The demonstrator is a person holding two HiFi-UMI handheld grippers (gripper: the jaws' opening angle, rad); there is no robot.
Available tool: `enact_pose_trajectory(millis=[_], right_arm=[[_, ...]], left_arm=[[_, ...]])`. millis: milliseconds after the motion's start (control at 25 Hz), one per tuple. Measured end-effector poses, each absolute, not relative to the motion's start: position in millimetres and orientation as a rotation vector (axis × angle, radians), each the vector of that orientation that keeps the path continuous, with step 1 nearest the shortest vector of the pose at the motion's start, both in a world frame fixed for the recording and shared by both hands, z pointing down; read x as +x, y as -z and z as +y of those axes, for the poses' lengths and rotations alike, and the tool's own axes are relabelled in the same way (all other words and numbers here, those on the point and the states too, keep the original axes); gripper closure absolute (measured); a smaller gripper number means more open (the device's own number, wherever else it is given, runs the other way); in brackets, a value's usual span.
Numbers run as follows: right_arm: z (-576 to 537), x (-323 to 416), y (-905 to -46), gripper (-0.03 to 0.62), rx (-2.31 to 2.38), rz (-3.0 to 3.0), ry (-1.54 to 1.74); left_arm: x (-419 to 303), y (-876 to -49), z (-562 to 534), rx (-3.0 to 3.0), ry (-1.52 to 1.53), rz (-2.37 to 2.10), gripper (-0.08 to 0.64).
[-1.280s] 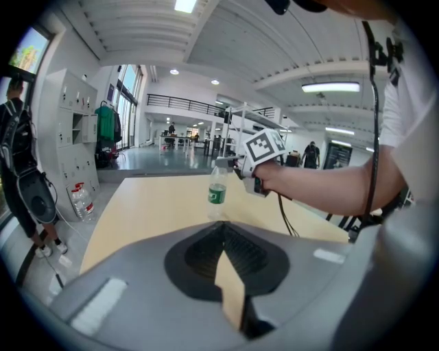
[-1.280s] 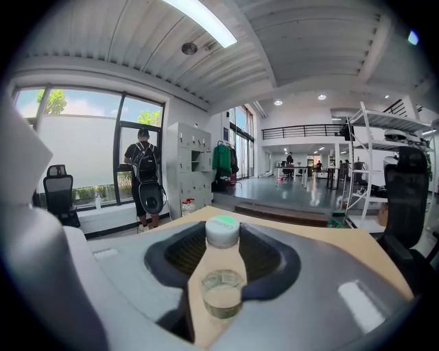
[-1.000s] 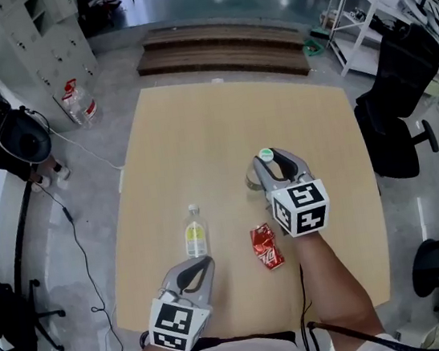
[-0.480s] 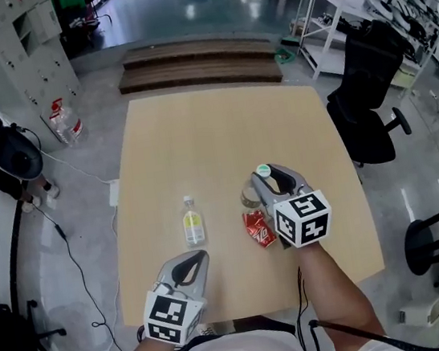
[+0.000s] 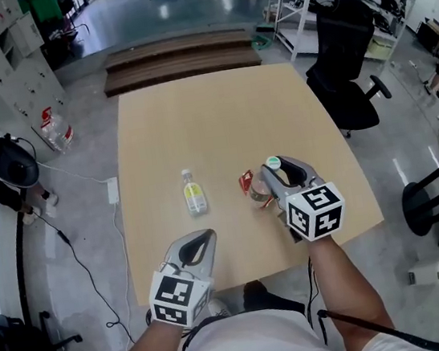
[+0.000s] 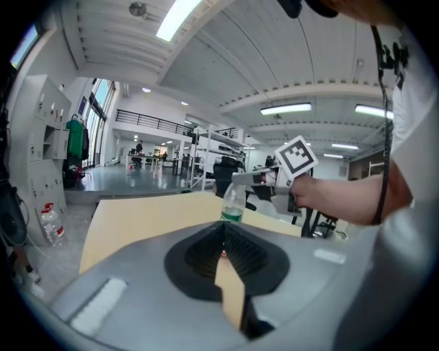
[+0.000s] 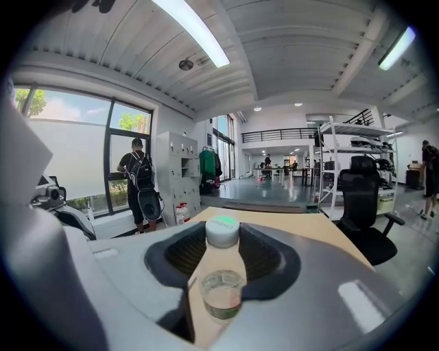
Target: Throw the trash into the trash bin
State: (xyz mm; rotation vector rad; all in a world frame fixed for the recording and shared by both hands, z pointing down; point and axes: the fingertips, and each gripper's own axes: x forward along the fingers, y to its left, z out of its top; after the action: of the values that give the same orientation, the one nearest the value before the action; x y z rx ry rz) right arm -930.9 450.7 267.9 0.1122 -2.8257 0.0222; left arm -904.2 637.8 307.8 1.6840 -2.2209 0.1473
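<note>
Table (image 5: 195, 117): wooden, with loose trash on it; no bin is seen in any view.
Right gripper (image 5: 273, 169): clamped on a clear green-capped bottle (image 7: 221, 274). The grip is best held firm until a bin is found.
Left gripper (image 5: 199, 240): jaws pressed together, nothing between them.
Second bottle (image 5: 194, 193): laid flat ahead of the left gripper, apart from it.
Crushed can (image 5: 246, 181): just beside the right gripper's tip.
</note>
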Motion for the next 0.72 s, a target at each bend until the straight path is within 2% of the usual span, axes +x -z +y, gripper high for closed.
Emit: enact_pose_trajectory(millis=[320, 720], right_arm=[[468.4, -880.2, -262.0, 0.442, 0.228, -2.808, -0.031], [452.0, -791.6, -249.8, 0.442, 0.467, -2.805, -0.084]], left_arm=[[-880.8, -296.9, 648.8, 1.782, -0.123, -2.167, 0.552], [-831.7, -291.0, 608.1, 2.008, -0.184, -1.984, 0.552]])
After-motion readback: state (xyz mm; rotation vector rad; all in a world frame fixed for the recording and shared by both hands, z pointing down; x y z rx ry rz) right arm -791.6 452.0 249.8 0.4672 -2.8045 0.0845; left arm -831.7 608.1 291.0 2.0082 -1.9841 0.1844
